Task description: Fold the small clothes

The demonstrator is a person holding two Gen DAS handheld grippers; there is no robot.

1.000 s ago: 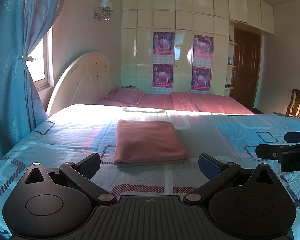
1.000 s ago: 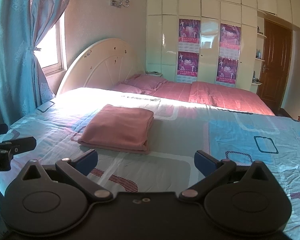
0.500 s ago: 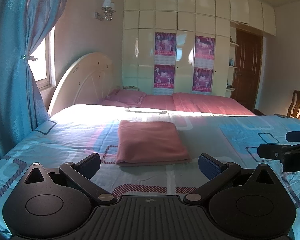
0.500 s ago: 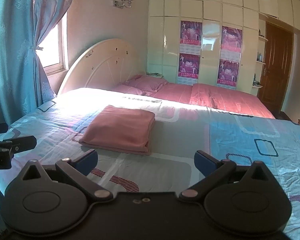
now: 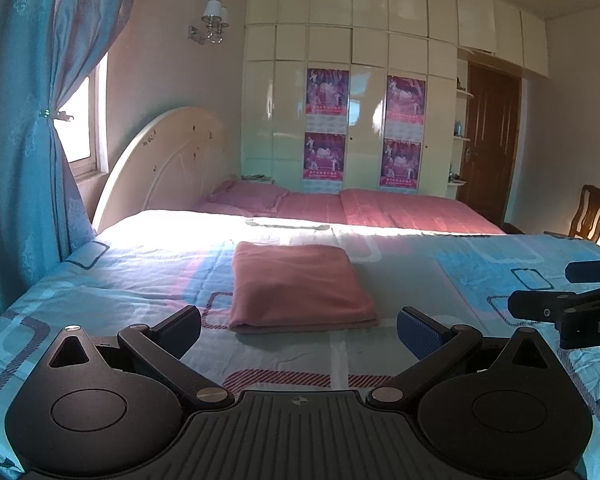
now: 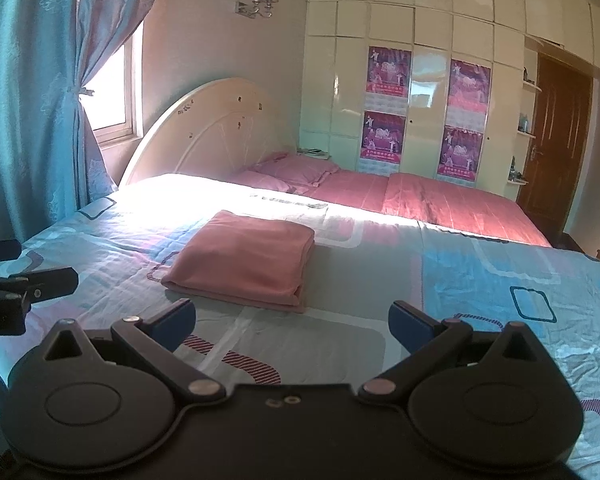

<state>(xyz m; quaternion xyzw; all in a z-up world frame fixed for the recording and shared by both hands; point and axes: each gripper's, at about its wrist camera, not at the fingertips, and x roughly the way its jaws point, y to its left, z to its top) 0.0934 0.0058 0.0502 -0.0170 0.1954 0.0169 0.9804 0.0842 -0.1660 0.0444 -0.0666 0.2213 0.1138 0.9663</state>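
A pink cloth lies folded into a flat rectangle on the patterned blue bedsheet. It also shows in the right wrist view. My left gripper is open and empty, held above the bed just short of the cloth's near edge. My right gripper is open and empty, a little to the right of the cloth and short of it. Each gripper shows at the edge of the other's view: the right one, the left one.
A cream headboard and blue curtain stand on the left. Pink pillows and bedding lie at the far side before a cream wardrobe. A door and wooden chair are at the right.
Both views have shifted slightly; the cloth sits a little lower and nearer in the frames. The cloth itself has not moved and both grippers stay open.
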